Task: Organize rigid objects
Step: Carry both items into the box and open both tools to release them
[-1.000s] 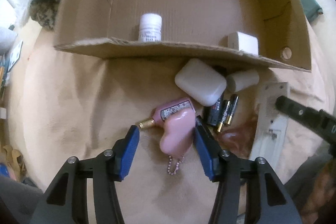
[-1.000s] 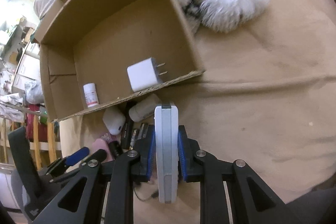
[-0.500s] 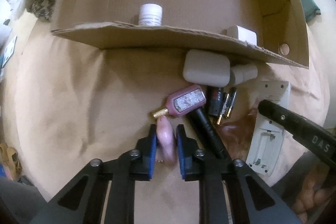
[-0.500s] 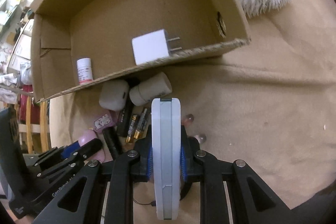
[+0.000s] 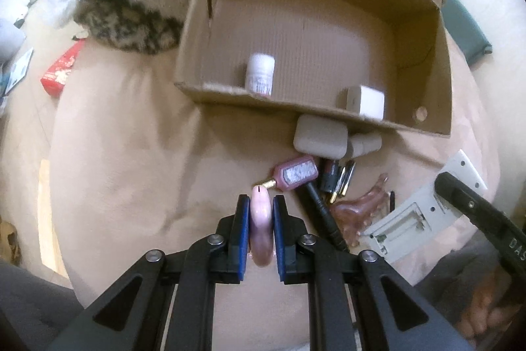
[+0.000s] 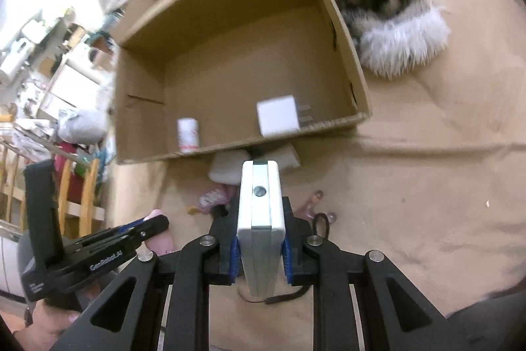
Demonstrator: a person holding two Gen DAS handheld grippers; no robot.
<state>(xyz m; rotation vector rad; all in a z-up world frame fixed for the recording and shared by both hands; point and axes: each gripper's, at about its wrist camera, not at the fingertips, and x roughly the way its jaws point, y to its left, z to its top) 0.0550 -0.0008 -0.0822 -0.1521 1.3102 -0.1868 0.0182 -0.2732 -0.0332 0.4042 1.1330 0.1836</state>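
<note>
Pink charm (image 5: pixel 260 227) sits clamped edge-on between the blue pads of the left gripper (image 5: pixel 259 213), off the tan blanket (image 5: pixel 125 160). Left jaws have just been closing, charm between them. Right gripper (image 6: pixel 259 232) is clenched on a white remote (image 6: pixel 260 206), held edge-on, its tip pointing at the box; in the left view the remote's open battery bay (image 5: pixel 404 221) shows.

Just past the left fingertips: pink mini bottle (image 5: pixel 296 175) with gold cap, black pen-like stick (image 5: pixel 320 209), batteries (image 5: pixel 340 180), a clear pinkish clip (image 5: pixel 358 208), all bunched close. Behind them a white earbud-type case (image 5: pixel 320 137) and a small white cylinder (image 5: pixel 365 144) lie against the front wall of the cardboard box (image 5: pixel 440 61).

That wall stands between the pile and the box floor. Inside: white pill bottle (image 5: pixel 260 73) upright, white plug adapter (image 5: pixel 365 99) near the right corner, both partly cut by the wall edge.

Beyond: furry spotted fabric (image 5: pixel 128 15) beside the box, red packet (image 5: pixel 60 71) at the blanket edge. Right view is motion-blurred; remote hides most of the pile. Black cord (image 6: pixel 320 226) partly hidden under the right gripper. Labels unreadable.
</note>
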